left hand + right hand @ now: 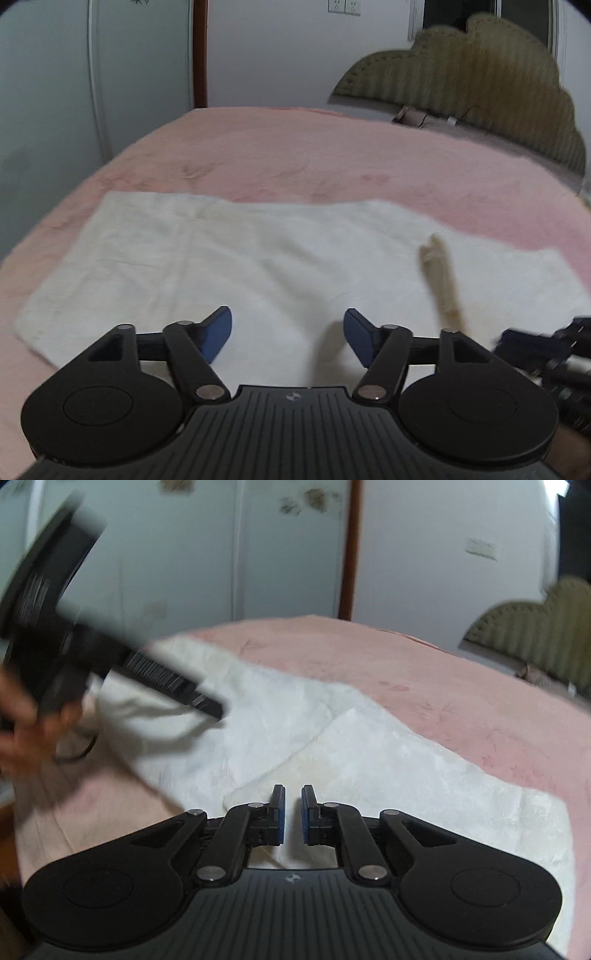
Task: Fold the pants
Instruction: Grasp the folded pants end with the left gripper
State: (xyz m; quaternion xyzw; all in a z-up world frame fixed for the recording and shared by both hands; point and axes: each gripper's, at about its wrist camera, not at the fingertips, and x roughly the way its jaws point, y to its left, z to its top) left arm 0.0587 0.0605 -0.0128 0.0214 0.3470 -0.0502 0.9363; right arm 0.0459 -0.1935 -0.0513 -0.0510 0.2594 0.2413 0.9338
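Pink bedspread (295, 155) covers the bed, filling mid-frame in both views, faint darker marks near centre. Olive ribbed headboard (461, 74), scalloped top, upper right of left-wrist frame; seen again at right edge of right-wrist frame. Pale wardrobe doors (48, 92) at upper left. Brown wooden post (200, 51) beside them. Two white wall sockets (344, 6) at top edge. Small clutter below the headboard, too blurred to identify.

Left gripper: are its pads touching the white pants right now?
Apart. In the left wrist view the left gripper has its jaws spread wide with nothing between them, and the white pants lie flat on the pink bed cover beyond the pads.
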